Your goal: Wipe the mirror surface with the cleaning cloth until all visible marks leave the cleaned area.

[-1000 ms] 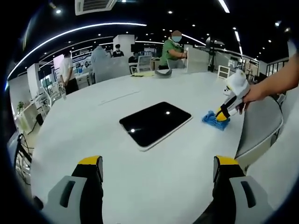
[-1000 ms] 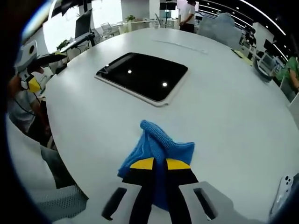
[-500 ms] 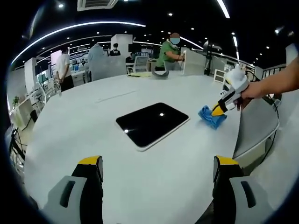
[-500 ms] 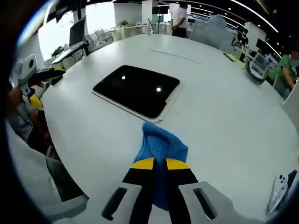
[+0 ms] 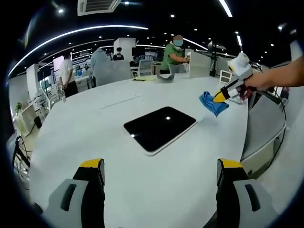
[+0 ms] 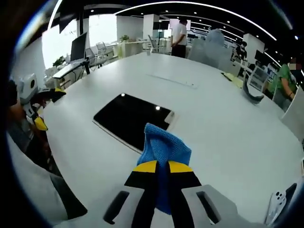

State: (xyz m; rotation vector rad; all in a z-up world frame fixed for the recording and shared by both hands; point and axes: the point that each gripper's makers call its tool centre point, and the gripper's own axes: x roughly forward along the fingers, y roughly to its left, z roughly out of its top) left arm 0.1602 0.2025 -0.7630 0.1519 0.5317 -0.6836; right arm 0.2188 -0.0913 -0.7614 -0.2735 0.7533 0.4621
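A dark, white-rimmed mirror [image 5: 160,128] [image 6: 127,119] lies flat on the round white table [image 5: 95,128]. My right gripper [image 6: 162,166] is shut on a blue cleaning cloth [image 6: 164,148], held in the air off the table, just short of the mirror's near edge. The left gripper view shows that same right gripper [image 5: 219,97] and blue cloth [image 5: 211,103] hanging above the table to the right of the mirror, held by a person's hand. My left gripper [image 5: 160,172] stands open near the table's front edge, nothing between its jaws.
A thin white strip [image 5: 118,100] lies on the table beyond the mirror. A dark bowl-like item [image 5: 166,74] sits at the far edge. Several people stand past the table. A white object [image 6: 275,206] lies at the lower right of the right gripper view.
My right gripper has lifted the blue cloth off the table and carried it up and toward the mirror. The left gripper stayed open and nearly still.
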